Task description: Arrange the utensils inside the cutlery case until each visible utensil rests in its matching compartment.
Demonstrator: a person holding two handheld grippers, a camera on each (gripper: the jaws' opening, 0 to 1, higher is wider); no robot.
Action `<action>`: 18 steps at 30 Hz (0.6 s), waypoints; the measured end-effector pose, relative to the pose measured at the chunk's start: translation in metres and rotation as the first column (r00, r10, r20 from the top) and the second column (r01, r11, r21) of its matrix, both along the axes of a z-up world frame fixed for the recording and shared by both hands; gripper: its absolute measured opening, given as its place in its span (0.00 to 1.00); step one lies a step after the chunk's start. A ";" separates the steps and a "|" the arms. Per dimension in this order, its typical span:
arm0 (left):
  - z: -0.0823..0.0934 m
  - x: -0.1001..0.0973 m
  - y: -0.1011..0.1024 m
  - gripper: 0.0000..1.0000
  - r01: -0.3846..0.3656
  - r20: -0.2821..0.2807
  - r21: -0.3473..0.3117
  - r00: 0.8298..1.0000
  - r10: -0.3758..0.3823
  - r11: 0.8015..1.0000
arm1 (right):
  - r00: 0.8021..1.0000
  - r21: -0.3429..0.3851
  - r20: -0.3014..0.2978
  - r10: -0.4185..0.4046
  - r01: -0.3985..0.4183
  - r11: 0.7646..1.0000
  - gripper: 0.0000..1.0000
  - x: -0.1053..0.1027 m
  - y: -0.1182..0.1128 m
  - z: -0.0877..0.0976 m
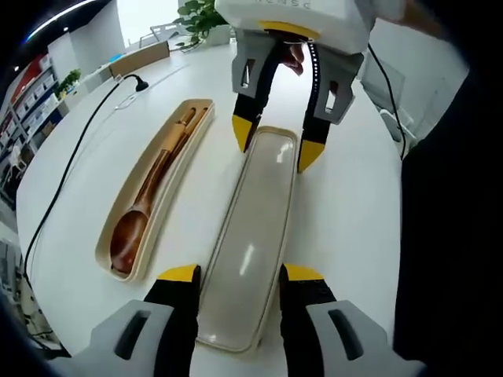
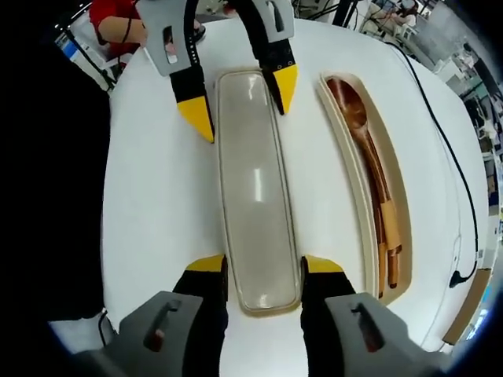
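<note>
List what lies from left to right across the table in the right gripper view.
White table → long translucent lid, with a tool straddling each end → cutlery case holding the wooden spoon → black cable.

- Illumination: bright, even and diffuse in both views; the white table [image 1: 346,212] approaches overexposure.
- Source: a blown-out window area sits at the top of the left gripper view; a ceiling strip light shows at upper left.
- Glare: short white specular streaks lie along the translucent lid [image 2: 256,188], also seen on it in the left gripper view.
- Shadows: soft and faint beside the lid and under the jaws.
- Distortion: strong fisheye bending; the table edge curves, and peripheral detail is compressed.
- Focus: centre sharp; background softer.
</note>
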State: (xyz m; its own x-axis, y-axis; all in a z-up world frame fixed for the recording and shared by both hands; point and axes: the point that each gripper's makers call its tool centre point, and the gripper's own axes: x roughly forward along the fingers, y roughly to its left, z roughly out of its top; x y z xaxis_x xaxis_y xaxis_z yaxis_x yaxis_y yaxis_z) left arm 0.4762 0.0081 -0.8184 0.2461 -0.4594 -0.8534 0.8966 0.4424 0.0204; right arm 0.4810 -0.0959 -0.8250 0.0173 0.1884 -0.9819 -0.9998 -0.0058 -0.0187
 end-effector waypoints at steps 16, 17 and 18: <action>0.005 -0.006 0.021 0.66 -0.028 0.107 0.007 0.994 0.027 1.000 | 1.000 0.076 -0.019 -0.014 0.015 0.997 0.33 -0.002 -0.001 0.001; 0.005 -0.008 0.021 0.66 -0.017 0.107 0.010 0.994 0.015 1.000 | 1.000 0.078 -0.020 -0.010 0.012 0.997 0.33 -0.002 -0.001 0.001; 0.006 -0.011 0.021 0.67 -0.005 0.107 0.019 0.994 0.003 1.000 | 1.000 0.083 -0.025 -0.011 0.013 0.996 0.33 -0.002 -0.001 0.002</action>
